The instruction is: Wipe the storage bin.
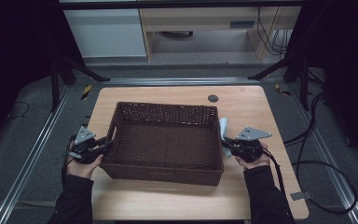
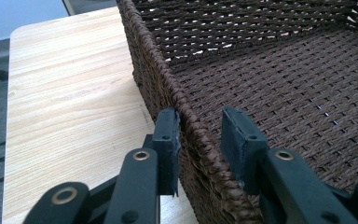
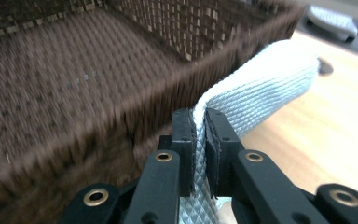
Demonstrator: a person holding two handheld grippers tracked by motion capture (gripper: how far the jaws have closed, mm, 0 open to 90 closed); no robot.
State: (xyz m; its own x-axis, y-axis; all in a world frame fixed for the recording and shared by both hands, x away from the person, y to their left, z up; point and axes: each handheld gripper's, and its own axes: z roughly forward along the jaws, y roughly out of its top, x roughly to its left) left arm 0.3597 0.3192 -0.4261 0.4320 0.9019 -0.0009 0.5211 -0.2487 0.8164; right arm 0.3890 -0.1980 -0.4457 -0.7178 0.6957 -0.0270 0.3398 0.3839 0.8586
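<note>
The basket (image 3: 74, 84) looks blurry at the left of the right gripper view, where the right gripper (image 3: 200, 135) pinches a pale blue cloth (image 3: 256, 93). The left gripper (image 2: 200, 140) has its jaws around the basket wall, one side not touching.

A: Left gripper (image 2: 200, 140) status?
B: Jaws straddle the brown woven basket (image 2: 279, 79) wall near the table's (image 2: 70, 107) left edge. Left pad touches the outer face, right pad stands clear inside. Not clamped.
</note>
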